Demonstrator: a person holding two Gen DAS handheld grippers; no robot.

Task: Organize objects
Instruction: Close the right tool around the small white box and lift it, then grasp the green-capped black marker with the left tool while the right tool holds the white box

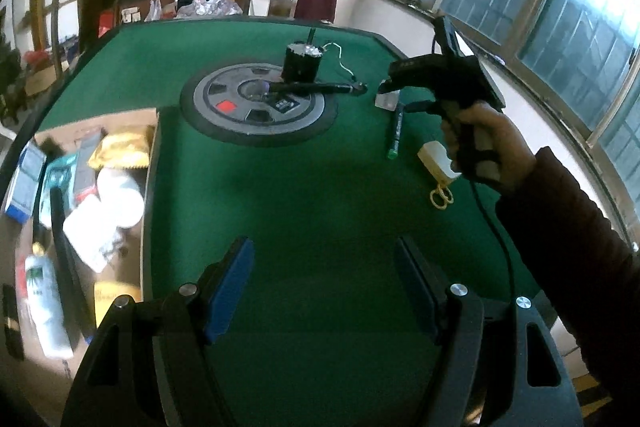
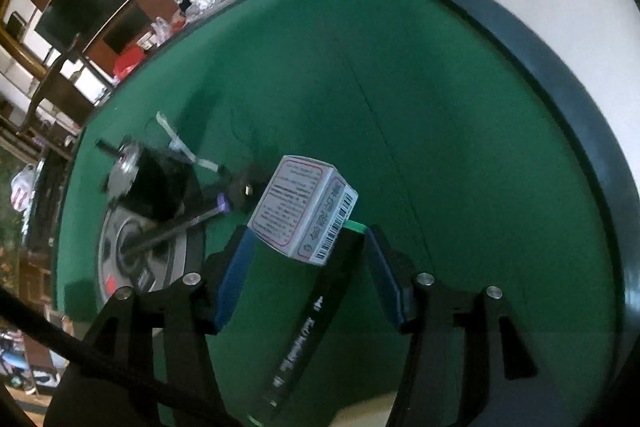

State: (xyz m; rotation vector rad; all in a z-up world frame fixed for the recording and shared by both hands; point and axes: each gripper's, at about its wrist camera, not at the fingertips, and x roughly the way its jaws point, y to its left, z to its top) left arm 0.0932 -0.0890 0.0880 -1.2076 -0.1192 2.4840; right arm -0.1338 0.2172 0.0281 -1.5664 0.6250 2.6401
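Observation:
In the right wrist view my right gripper stands open, pointing down at the green table. A small white box with a barcode sits just past its fingertips, not pressed by the blue pads. A black marker with a green cap lies between the fingers under the box. In the left wrist view a hand holds that right gripper over the white box and the marker. My left gripper is open above bare felt, with nothing in it.
A black cylinder with a wire and a black rod rest on a round grey disc. A cream object and yellow scissors lie at the right. A cardboard box holding several items stands at the left.

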